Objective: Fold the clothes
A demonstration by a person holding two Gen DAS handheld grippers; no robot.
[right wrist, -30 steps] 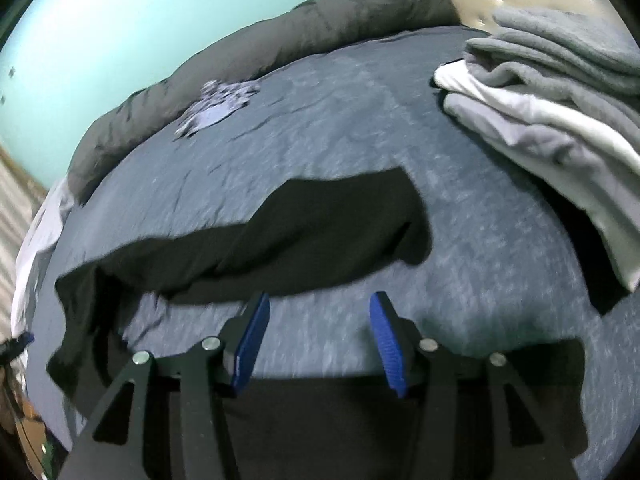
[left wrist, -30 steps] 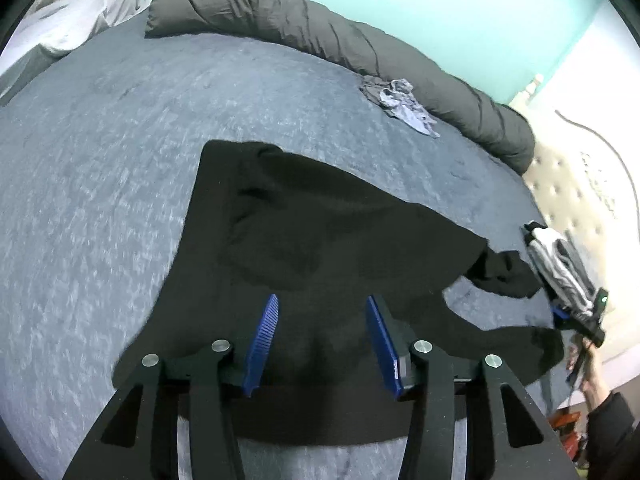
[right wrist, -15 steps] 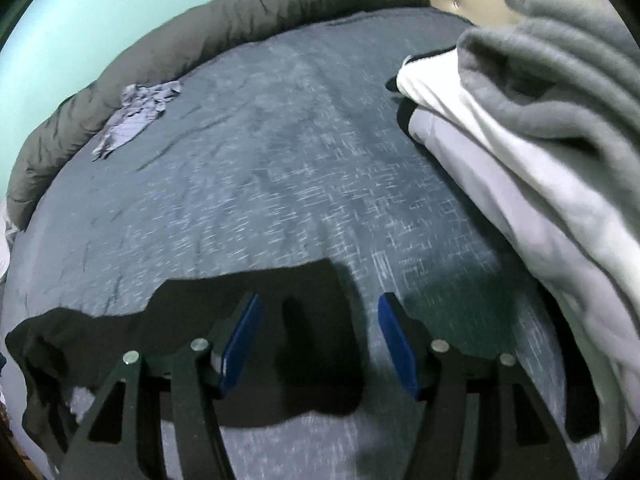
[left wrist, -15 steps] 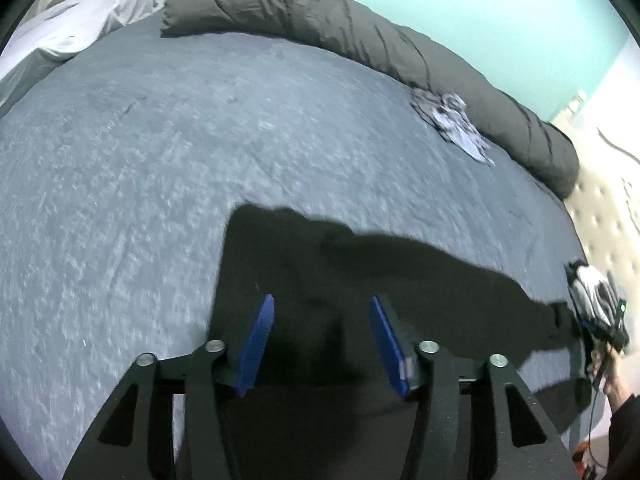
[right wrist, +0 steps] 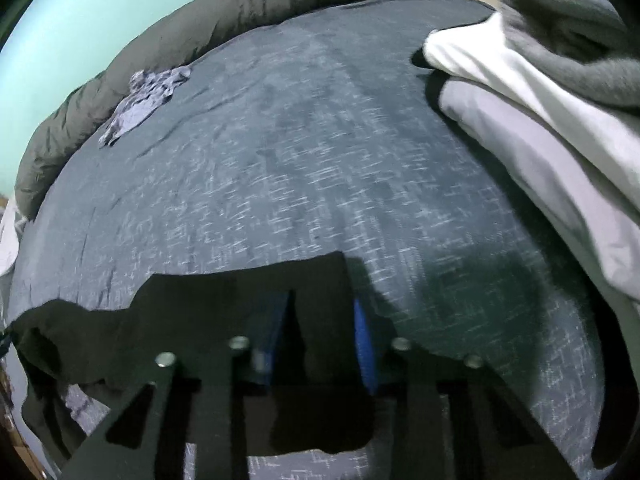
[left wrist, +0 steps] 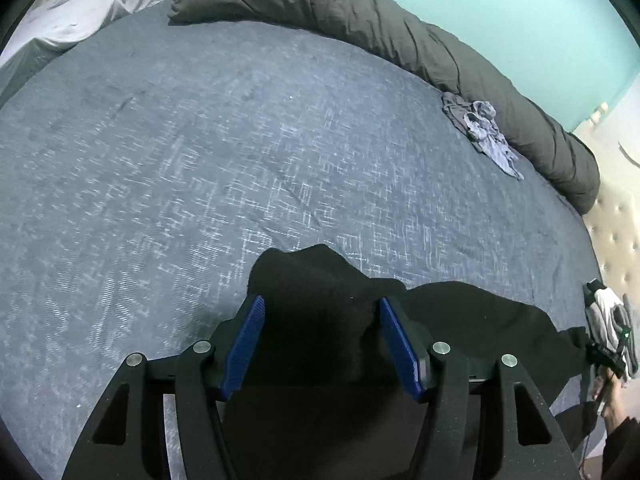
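Black garment [right wrist: 224, 320] along the near edge of the bed [left wrist: 200, 160], gripped at one end only.

Right gripper [right wrist: 320, 344] has just closed, narrow, on the cloth's right end; left gripper [left wrist: 320, 340] stands wide, fabric between its pads, not pinched. Risk: lifting now would drag the cloth askew (one-sided hold), or the thin pinch may slip. Garment's near edge is hidden behind both grippers.

Blue-grey bed [left wrist: 200, 140], teal wall [left wrist: 520, 8], tufted cream headboard [left wrist: 616, 232]
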